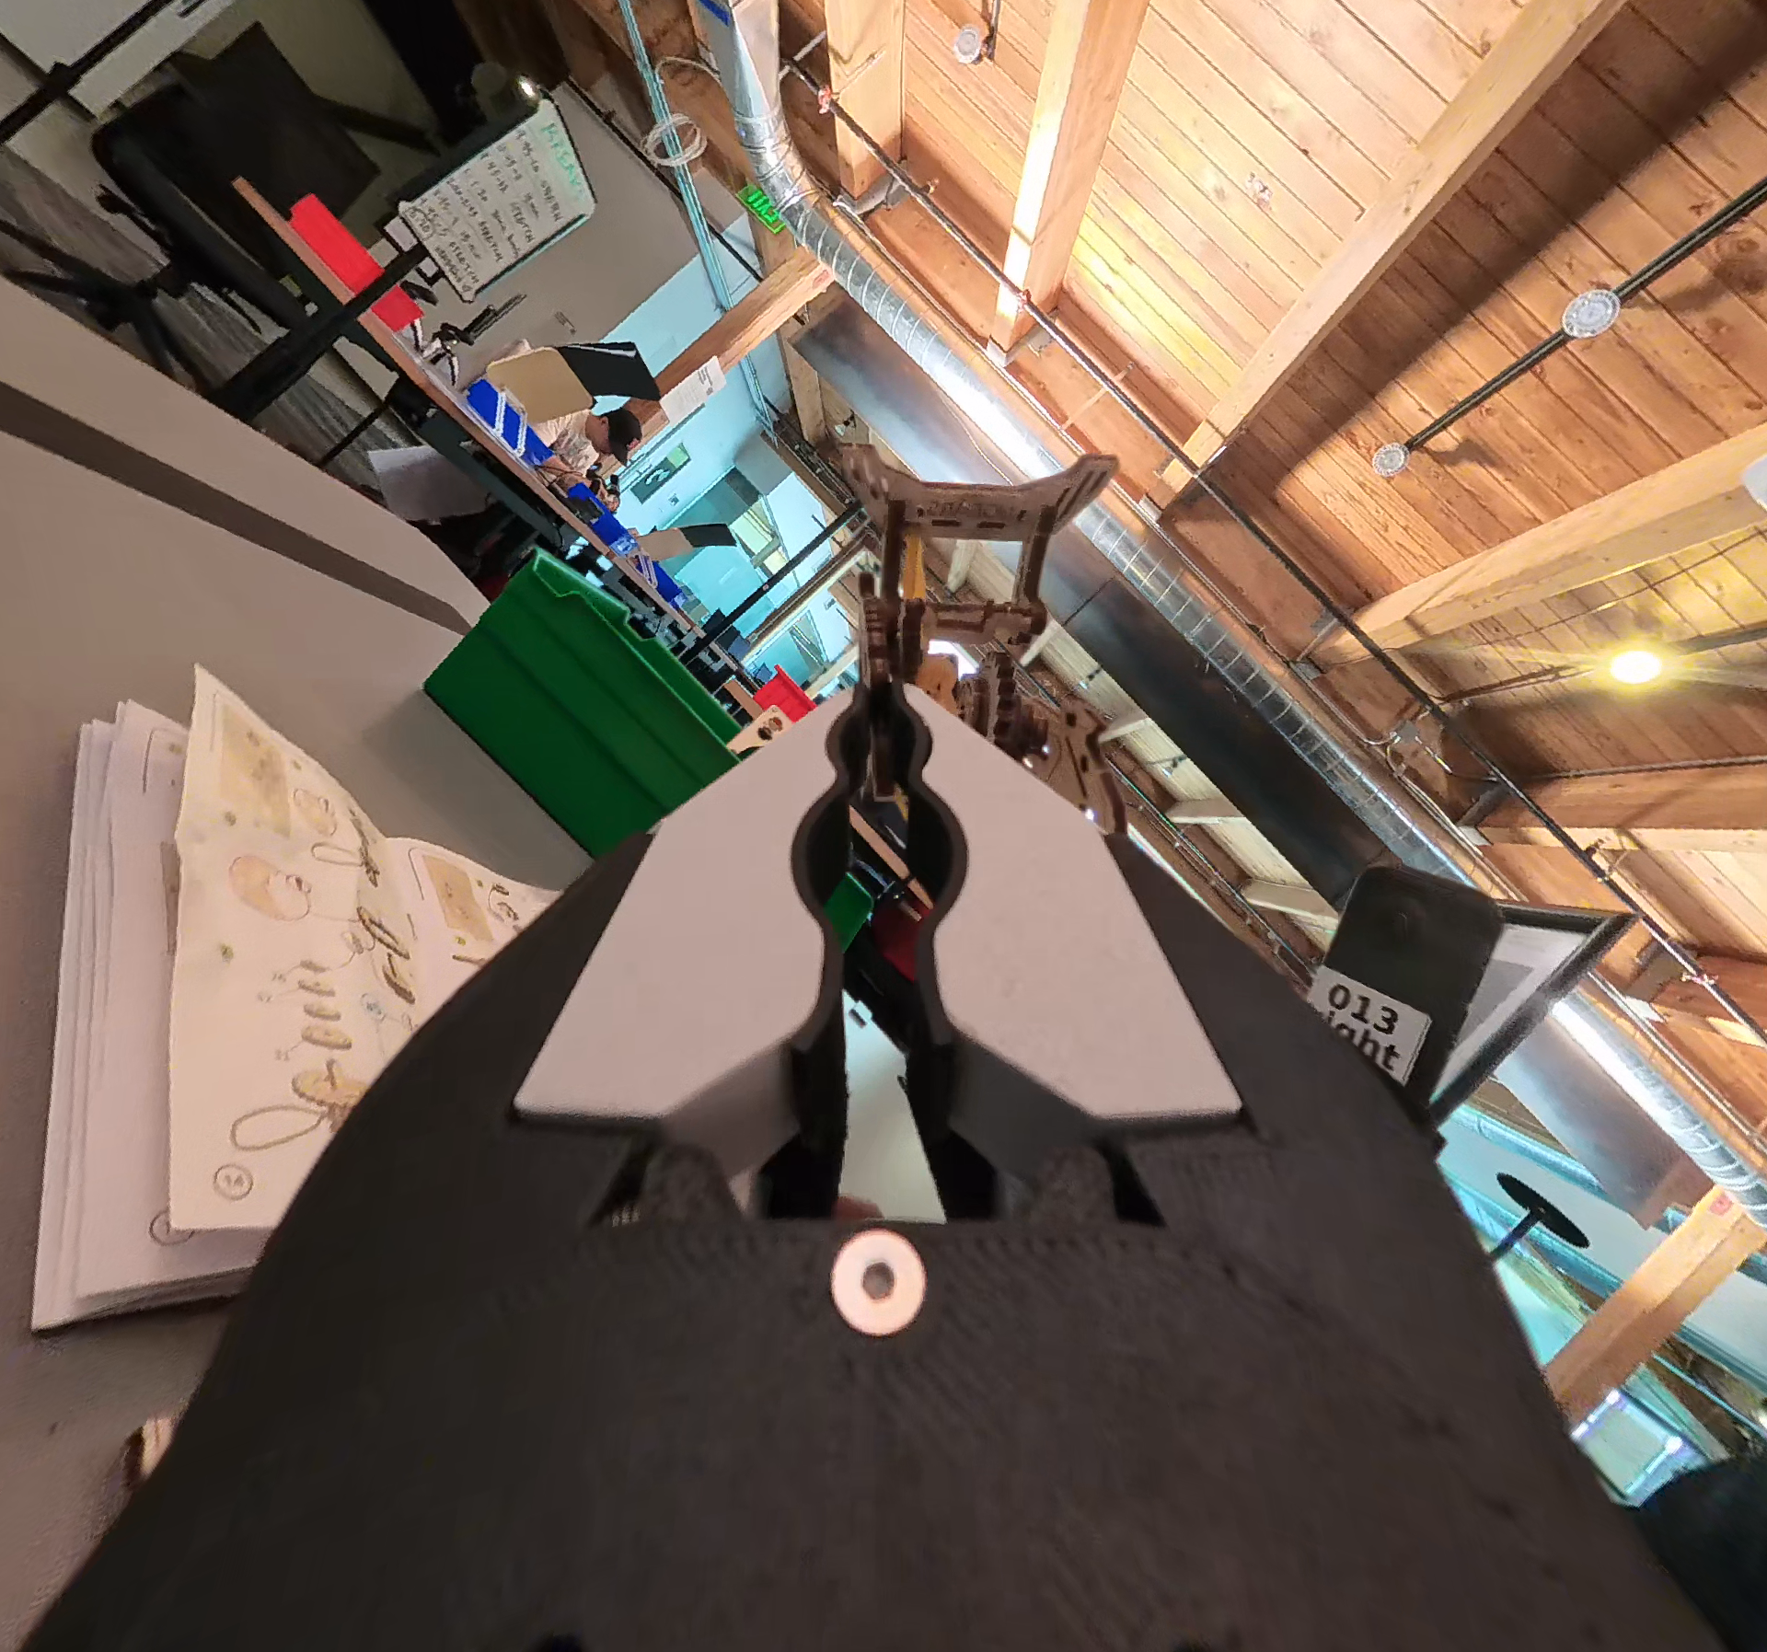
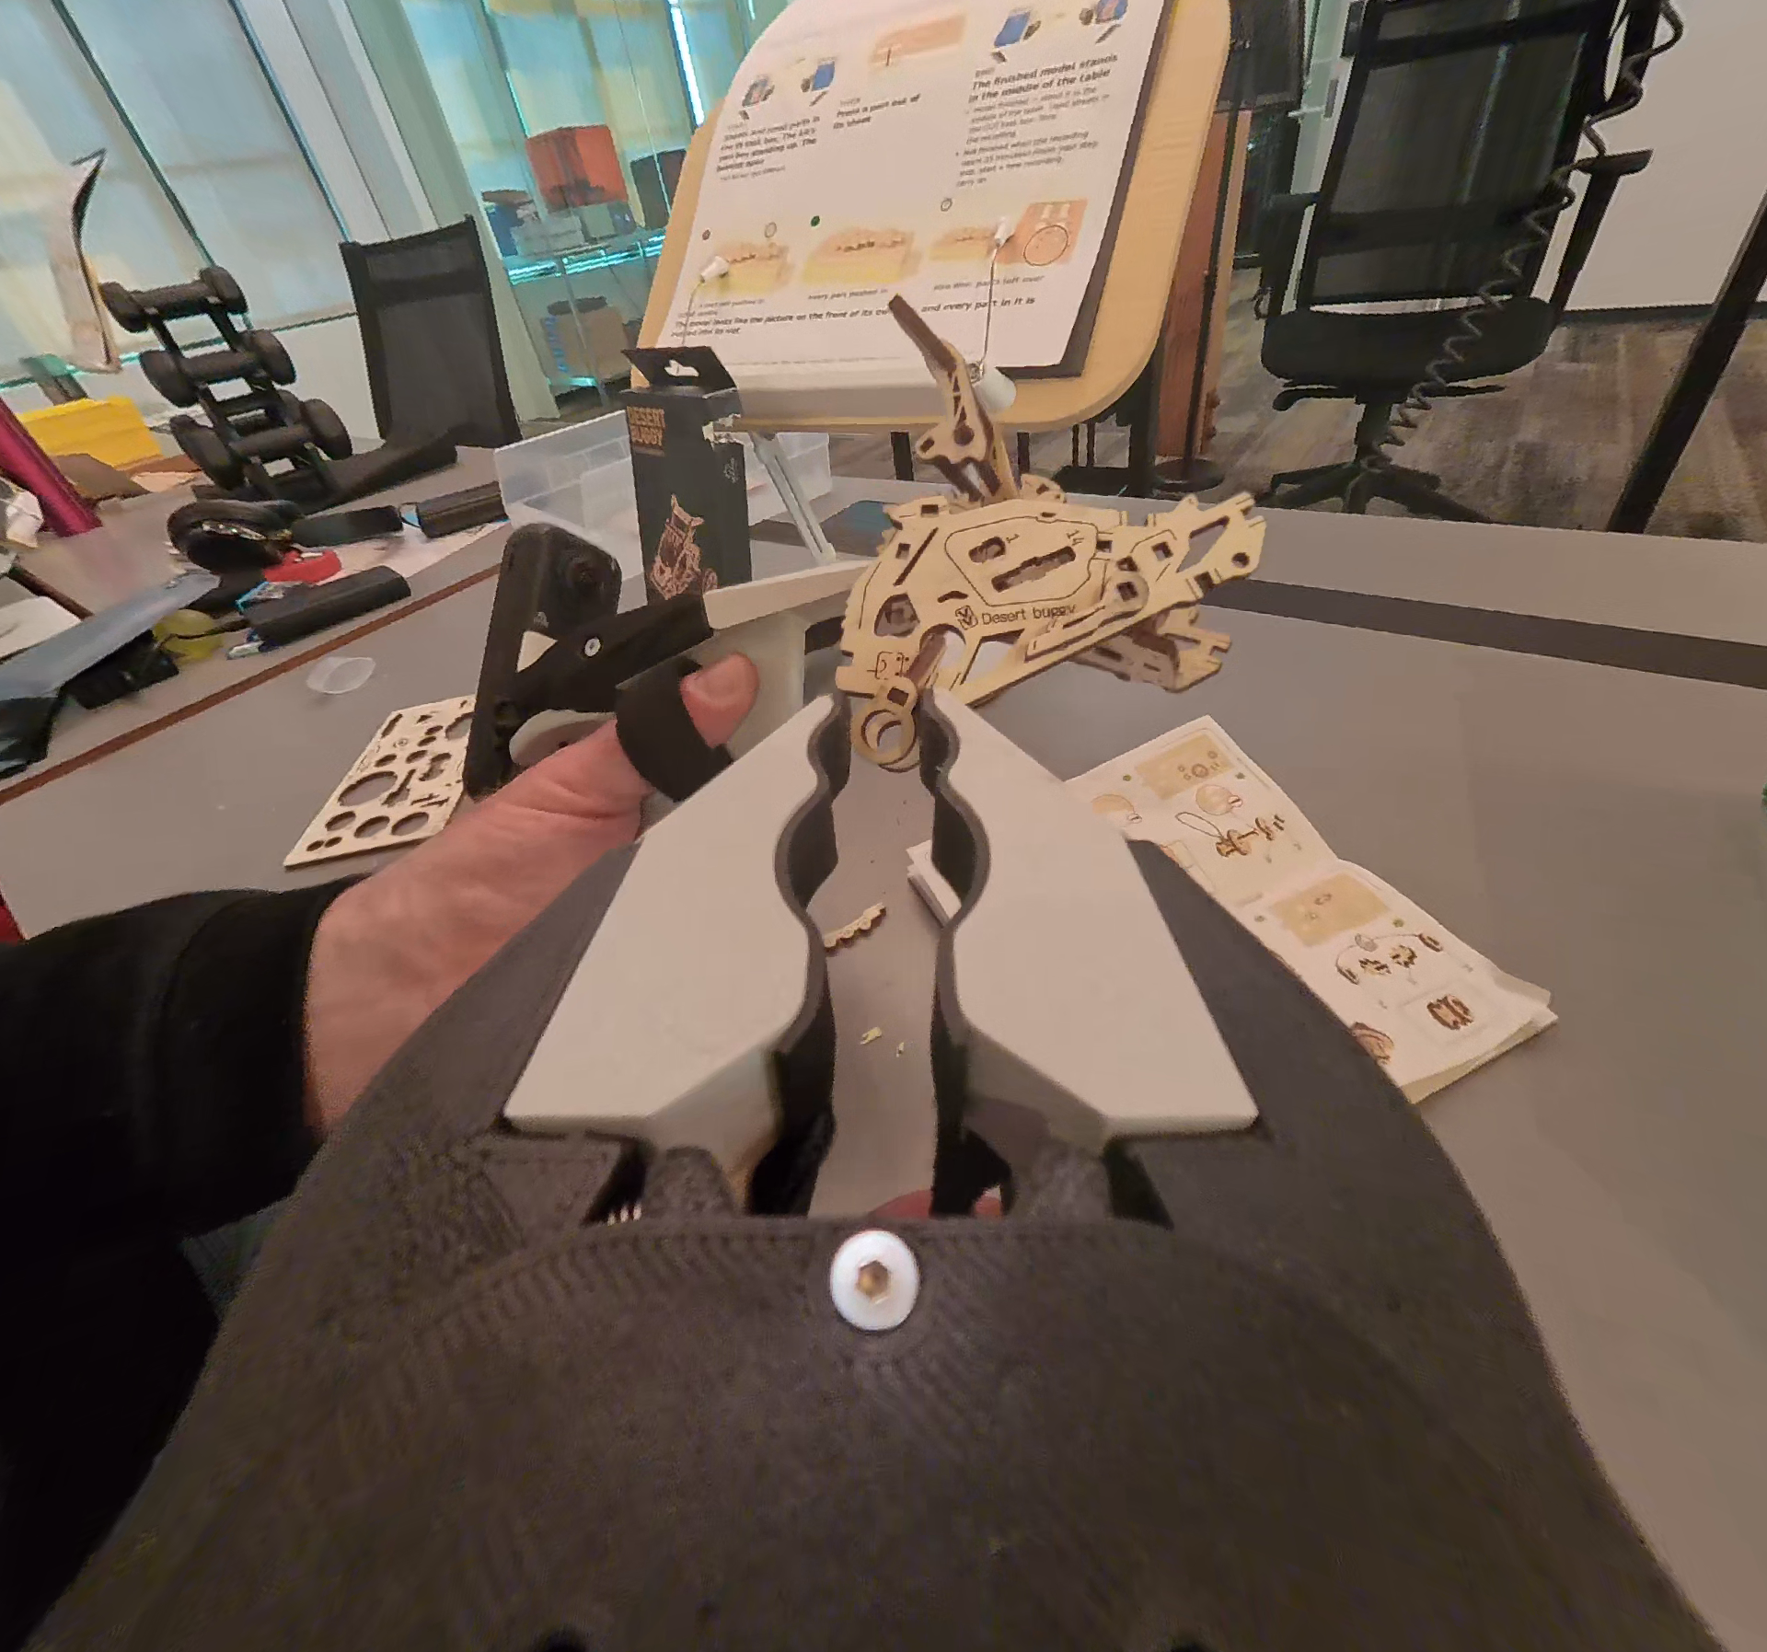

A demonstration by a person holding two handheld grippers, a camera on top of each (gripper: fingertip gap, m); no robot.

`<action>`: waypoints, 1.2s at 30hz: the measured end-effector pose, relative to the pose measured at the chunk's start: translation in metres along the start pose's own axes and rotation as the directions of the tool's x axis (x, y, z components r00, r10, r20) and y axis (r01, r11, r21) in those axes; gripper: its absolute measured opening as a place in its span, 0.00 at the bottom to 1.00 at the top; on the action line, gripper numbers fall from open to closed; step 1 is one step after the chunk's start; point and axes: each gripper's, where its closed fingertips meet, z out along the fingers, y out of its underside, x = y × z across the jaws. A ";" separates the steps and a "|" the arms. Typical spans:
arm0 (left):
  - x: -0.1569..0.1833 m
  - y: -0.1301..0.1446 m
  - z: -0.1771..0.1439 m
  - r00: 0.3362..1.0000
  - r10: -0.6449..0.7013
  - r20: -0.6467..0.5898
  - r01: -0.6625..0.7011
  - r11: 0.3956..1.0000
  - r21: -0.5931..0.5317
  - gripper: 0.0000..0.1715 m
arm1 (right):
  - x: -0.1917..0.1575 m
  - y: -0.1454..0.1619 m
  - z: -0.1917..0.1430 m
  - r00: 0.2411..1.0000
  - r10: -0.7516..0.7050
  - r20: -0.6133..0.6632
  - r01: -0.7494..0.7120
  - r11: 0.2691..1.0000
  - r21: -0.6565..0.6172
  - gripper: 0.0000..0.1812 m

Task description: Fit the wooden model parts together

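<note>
- Right wrist view: the right gripper (image 2: 884, 726) pinches a small wooden ring piece (image 2: 891, 731) at its tips. The jaws are nearly together, with only the ring piece between them.
- The ring piece touches the lower edge of the wooden model (image 2: 1037, 597). The model is up in the air above the grey table (image 2: 1434, 746), tipped on its side.
- The left gripper (image 2: 765, 640) comes in from the left of the model. A person's hand (image 2: 535, 803) works its handle just below it.
- Left wrist view: the left gripper (image 1: 884, 707) has its jaws almost closed on a thin dark edge of the model (image 1: 966, 573). The model sticks up past the tips.
- The wood is thin. I think a hard squeeze or a twist could snap a tab.
- The ring piece is tiny and held only at the tips. If it goes in crooked, it could pop out and drop near the small loose part (image 2: 854, 927) on the table under the model.
- The left gripper holds just one thin edge. A push from the right could make the model swing or slip.
- The instruction booklet (image 2: 1319, 898) lies open on the table to the right of the model. A dropped piece could land there.
</note>
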 end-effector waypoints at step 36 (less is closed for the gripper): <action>-0.019 0.022 -0.094 0.960 -0.137 0.245 0.167 0.980 -0.109 0.01 | -0.042 0.151 -0.074 0.997 0.028 0.067 0.007 0.879 -0.477 0.06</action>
